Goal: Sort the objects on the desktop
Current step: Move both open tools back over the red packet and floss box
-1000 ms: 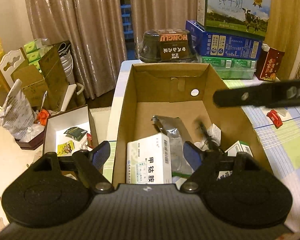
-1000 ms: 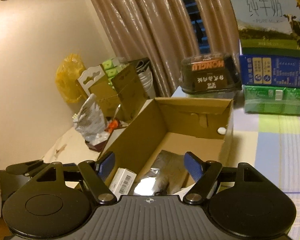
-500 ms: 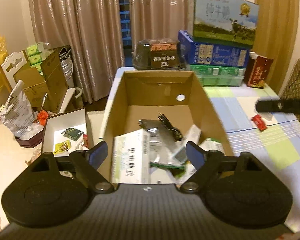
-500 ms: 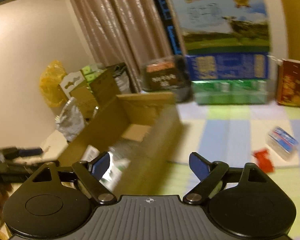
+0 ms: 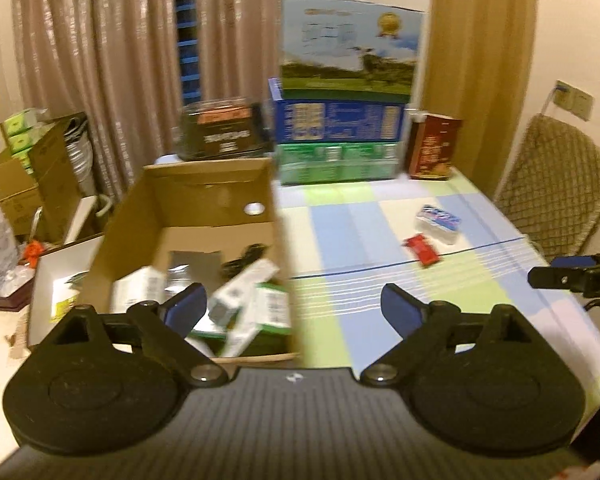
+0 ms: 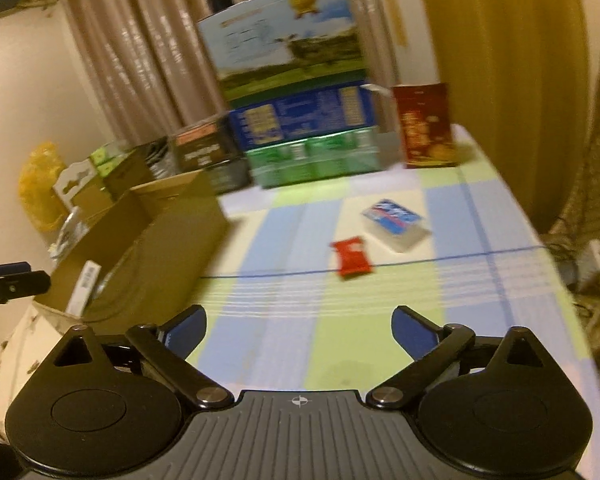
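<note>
Both tools empty as I read it. My left gripper (image 5: pixel 294 308) has its jaws spread wide with nothing between the blue pads; it hangs over the near right corner of the cardboard box (image 5: pixel 204 196). My right gripper (image 6: pixel 299 330) is equally wide open and unloaded, above bare checked tablecloth (image 6: pixel 480 292). The box sits on the left side of the table and already holds a jumble: white cartons, a green carton, a silver foil pouch, a dark cable. I take it as the collecting bin, placed at the table's left edge so both hands can reach it. Two loose items remain out on the cloth, well apart from the box: a red sachet (image 6: pixel 351 258) lying flat, and just beyond it, close but apparently not touching, a clear pack with a blue-and-red label (image 6: pixel 396 226). Both lie ahead of the right gripper, so I judge that hand is lined up for the next pick, sachet likeliest as the nearer. Room: open cloth between gripper and sachet, nothing to dodge. Stacked milk cartons (image 5: pixel 340 120) and a red box (image 6: pixel 426 126) wall off the back edge; the table's right edge drops away near a woven chair (image 5: pixel 556 184). The sachet is thin and flat, so I expect the pads must come down close to the cloth. Frames are motion-blurred; fine print unreadable.
</note>
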`<state>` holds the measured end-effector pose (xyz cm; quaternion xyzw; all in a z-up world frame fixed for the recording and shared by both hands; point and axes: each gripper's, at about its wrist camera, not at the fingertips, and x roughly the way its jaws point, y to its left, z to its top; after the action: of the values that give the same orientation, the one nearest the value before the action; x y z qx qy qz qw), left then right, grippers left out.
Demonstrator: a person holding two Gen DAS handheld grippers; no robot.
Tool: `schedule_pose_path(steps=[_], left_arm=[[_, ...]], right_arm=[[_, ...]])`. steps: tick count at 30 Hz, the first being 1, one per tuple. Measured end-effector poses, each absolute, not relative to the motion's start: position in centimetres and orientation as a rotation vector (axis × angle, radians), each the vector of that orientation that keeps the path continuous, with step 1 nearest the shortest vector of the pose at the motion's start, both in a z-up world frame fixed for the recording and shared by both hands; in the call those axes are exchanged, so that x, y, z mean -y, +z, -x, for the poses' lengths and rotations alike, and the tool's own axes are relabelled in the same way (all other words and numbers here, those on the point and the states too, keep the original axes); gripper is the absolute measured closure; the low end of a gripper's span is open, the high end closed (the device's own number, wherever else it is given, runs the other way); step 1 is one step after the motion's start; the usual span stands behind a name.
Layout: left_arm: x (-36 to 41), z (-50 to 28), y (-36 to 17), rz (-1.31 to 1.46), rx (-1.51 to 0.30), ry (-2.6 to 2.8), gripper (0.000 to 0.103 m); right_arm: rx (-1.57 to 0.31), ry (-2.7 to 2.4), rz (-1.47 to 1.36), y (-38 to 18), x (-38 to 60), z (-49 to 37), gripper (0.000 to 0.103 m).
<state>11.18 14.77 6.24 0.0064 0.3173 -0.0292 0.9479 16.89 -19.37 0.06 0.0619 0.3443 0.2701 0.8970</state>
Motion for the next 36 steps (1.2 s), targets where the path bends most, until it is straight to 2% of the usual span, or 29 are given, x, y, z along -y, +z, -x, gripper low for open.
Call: schedule_pose_path(steps=[7,14,24,36], left_arm=[[-8.4,-11.8,5.3,-0.032,-0.643,-0.158,0.001],[-3.9,-14.4,1.4,-0.038,-0.697,-0.195,0.001],[-1.1,-19.5,-4.2,-0.038,-0.749,-0.191,0.001],[-0.2,-23.2,-7.6,-0.032,-0.772,-0.209,0.002]], right_arm=[[-0.668,0.492,-0.071,-1.2,22.9,-17.4,0.002],[-0.684,0.470,-0.041,-4.0,24.3,-20.0,0.002],[-0.707,0.451,0.007,-7.4,24.8,-23.5,0.002],[-0.736,0.474,0.102,-9.6,22.5,-26.7,0.002]])
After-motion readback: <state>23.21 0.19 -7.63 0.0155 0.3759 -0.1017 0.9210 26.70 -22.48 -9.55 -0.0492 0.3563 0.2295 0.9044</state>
